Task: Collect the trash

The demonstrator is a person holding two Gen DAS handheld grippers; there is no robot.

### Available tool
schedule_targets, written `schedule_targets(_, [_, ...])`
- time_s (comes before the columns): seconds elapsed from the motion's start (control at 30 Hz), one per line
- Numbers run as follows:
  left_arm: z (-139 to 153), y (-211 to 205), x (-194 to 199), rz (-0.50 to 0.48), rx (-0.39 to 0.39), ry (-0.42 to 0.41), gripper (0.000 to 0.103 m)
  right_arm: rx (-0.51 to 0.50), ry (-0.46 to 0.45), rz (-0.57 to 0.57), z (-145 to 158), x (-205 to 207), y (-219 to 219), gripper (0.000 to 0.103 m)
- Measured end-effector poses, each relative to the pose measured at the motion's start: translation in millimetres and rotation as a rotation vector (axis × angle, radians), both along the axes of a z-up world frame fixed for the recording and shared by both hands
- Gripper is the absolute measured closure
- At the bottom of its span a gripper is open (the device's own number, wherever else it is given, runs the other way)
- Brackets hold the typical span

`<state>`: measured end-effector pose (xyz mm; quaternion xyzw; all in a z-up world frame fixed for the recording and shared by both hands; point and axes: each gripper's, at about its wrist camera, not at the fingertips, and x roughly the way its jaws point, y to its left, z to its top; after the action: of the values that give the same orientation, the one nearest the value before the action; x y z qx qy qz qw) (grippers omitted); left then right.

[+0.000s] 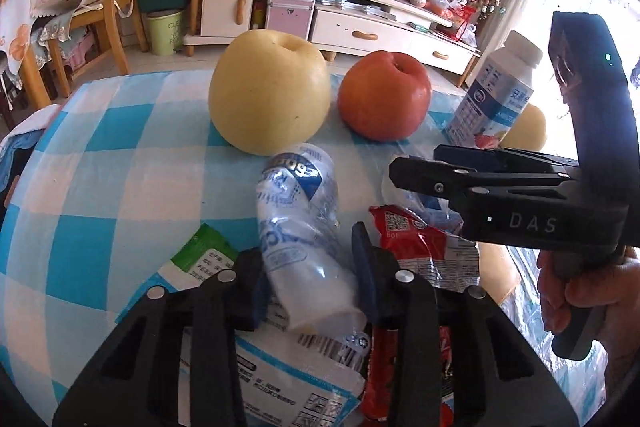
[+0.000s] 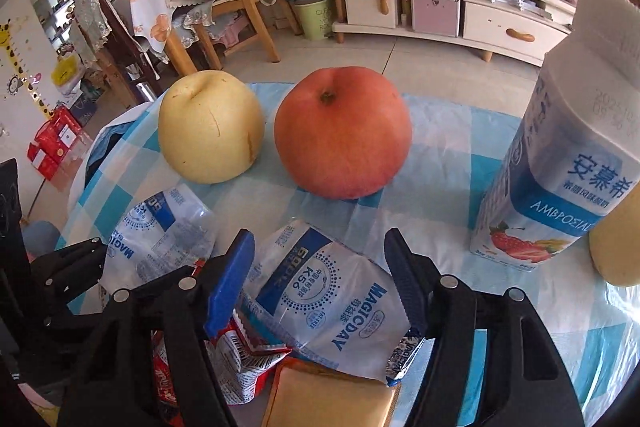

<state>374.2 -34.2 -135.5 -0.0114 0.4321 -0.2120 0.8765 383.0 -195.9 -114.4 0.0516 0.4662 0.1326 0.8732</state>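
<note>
My left gripper (image 1: 312,275) is shut on a crumpled white-and-blue wrapper (image 1: 296,211), pinched between its blue pads. In the right wrist view, my right gripper (image 2: 318,279) is shut on a second white-and-blue wrapper (image 2: 332,291), which spans the gap from pad to pad. Both wrappers lie on the blue-checked tablecloth (image 1: 100,167). A red wrapper (image 1: 416,239) sits between the two grippers, and a green-and-white wrapper (image 1: 200,255) lies to the left. The right gripper (image 1: 416,163) shows side-on at the right, held by a hand (image 1: 580,287).
A yellow pear (image 2: 210,127), a red apple (image 2: 342,133) and an upright yogurt carton (image 2: 560,167) stand just behind the wrappers. Another yellow fruit (image 2: 616,247) sits beside the carton. A tan block (image 2: 332,399) lies under the right gripper. A green bin (image 2: 316,17) stands on the floor.
</note>
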Motion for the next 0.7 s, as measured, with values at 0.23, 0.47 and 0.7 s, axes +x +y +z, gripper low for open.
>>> schedule_targets(0.23, [0, -3, -23, -0.044, -0.038, 0.015, 0.073, -0.023, 0.022, 0.063, -3, -22, 9, 0.040])
schedule_targets(0.47, [2, -9, -58, -0.072, -0.052, 0.022, 0.074, -0.165, 0.023, 0.137, -4, -66, 33, 0.051])
schedule_targets(0.7, [3, -4, -98, -0.083, -0.079, 0.037, 0.075, -0.177, 0.050, 0.131, -2, -107, 27, 0.060])
